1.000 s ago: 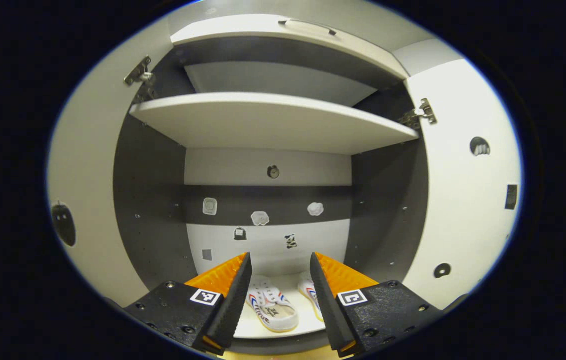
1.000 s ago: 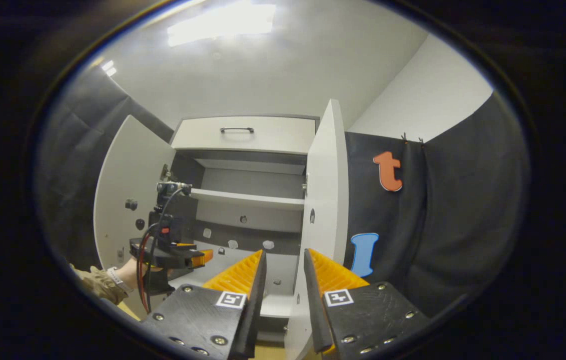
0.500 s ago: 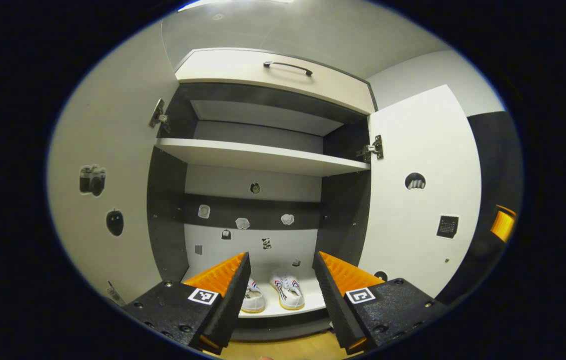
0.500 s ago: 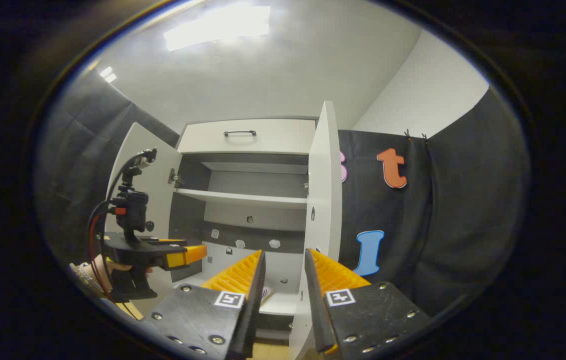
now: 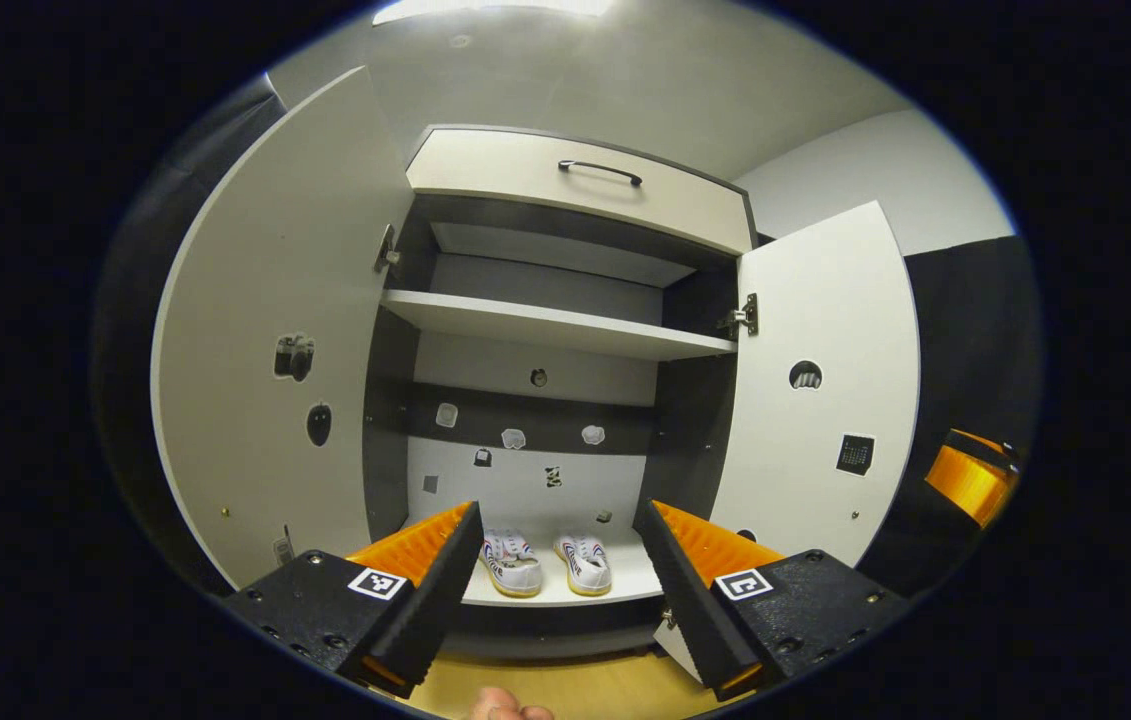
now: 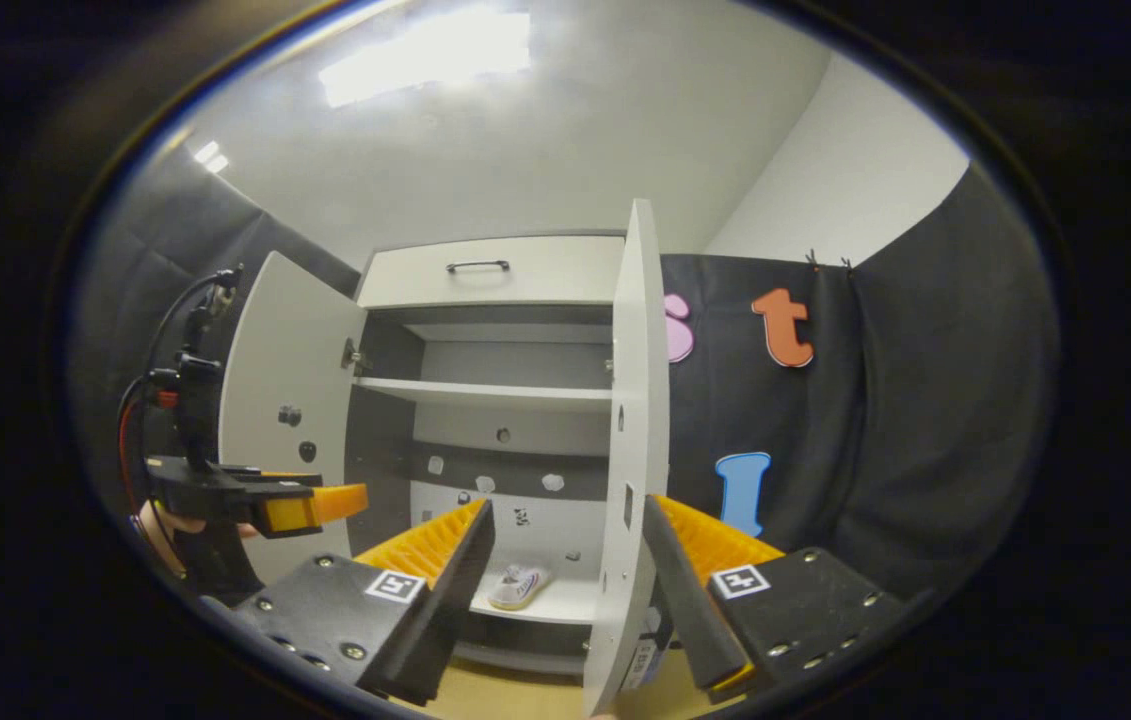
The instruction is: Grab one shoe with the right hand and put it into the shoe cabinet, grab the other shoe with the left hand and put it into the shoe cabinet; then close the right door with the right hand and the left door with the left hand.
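Your left gripper [image 5: 557, 560] and right gripper [image 6: 568, 560] gape wide, empty; both shoes [image 5: 542, 562] sit at twelve o'clock inside the cabinet [image 5: 565, 330].

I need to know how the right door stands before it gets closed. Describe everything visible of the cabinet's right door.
The right door is a flat white panel, wide open, hinged by a metal hinge near its top. Small dark stickers dot its inner face. In the right gripper view its front edge stands between the open fingers of the right gripper; contact cannot be told.
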Available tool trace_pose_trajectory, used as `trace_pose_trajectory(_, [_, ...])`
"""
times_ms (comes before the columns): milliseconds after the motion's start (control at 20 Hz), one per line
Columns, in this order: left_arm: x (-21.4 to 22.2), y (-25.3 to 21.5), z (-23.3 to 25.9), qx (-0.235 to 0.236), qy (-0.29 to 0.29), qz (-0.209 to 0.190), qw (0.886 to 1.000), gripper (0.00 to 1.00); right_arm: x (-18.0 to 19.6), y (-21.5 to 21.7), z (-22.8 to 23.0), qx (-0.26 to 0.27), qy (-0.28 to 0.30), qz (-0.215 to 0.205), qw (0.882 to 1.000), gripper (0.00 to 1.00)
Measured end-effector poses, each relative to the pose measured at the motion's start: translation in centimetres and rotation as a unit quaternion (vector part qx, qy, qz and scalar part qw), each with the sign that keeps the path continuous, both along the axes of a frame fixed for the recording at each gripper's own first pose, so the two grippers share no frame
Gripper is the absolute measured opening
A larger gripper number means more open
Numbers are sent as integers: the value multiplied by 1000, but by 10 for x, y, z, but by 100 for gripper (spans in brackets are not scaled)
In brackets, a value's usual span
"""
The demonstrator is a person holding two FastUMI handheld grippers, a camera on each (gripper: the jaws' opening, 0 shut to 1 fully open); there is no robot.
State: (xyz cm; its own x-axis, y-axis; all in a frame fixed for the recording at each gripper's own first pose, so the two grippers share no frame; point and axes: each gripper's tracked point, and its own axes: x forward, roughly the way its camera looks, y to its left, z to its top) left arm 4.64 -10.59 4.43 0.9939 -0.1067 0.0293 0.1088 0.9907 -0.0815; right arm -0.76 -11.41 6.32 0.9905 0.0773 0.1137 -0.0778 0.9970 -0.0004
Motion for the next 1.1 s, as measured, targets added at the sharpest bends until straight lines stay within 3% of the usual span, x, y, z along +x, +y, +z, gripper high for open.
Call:
trace_pose_trajectory(200, [-19, 3, 7, 2, -12, 4, 1000, 96, 2, -16, -2, -2, 1, -17, 1000, 92])
trace_pose_trajectory(600, [-47, 33, 14, 0, -18, 41, 999, 93, 26, -110, -6, 7, -3, -129, 992, 99])
trace_pose_trajectory(900, [-63, 60, 18, 8, -23, 76, 997, 96, 38, -127, -35, 19, 29, -142, 989, 96])
trace_pose_trajectory(950, [-66, 64, 19, 10, -24, 81, 996, 92, 40, -129, -40, 17, 35, -143, 989, 96])
trace_pose_trajectory(1100, [-71, 76, 22, 16, -28, 100, 994, 96, 47, -117, -53, 19, 55, -119, 991, 100])
